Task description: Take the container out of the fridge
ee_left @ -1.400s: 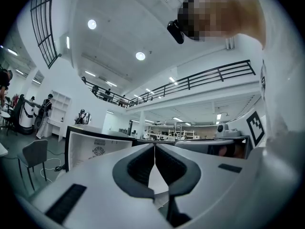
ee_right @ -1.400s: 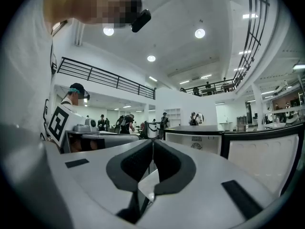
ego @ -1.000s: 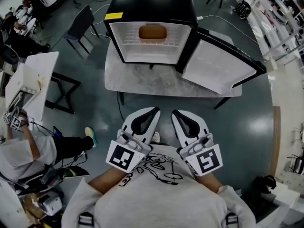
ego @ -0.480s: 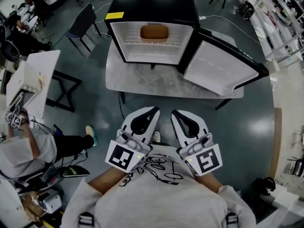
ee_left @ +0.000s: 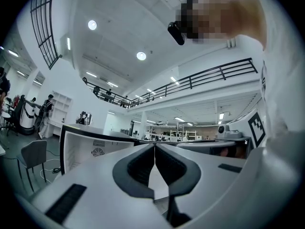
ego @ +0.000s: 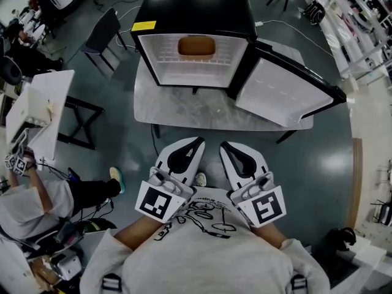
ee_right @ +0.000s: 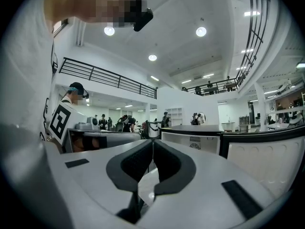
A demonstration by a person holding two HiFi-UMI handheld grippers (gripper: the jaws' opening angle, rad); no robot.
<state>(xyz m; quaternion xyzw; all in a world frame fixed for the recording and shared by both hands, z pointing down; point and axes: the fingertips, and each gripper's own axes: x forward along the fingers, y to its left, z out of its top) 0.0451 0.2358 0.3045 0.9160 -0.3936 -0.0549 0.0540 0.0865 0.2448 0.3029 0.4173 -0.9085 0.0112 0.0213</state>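
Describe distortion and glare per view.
Head view: fisheye bows the table edges, glare on the floor, container lit in the fridge. Left gripper view: heavy fisheye, black corners, bright ceiling lamps above the left gripper. Right gripper view: likewise above the right gripper.

large open lab or workshop hall, not home. high white ceiling with round lights (ee_left: 141,56). mezzanine walkway with black railing (ee_left: 205,78) runs along walls, onlookers (ee_right: 208,87) standing on it. grey polished floor (ego: 331,164), power cable (ego: 275,21) trailing across it. small black fridge (ego: 193,11) sits on free-standing tabletop (ego: 208,112) mid-floor, like test setup rather than kitchen. office chair (ego: 104,32) nearby, shelving racks (ego: 346,23) along right side. seated person (ego: 30,195) at white side desk (ego: 40,106). group of people (ee_right: 121,123) among benches in background.
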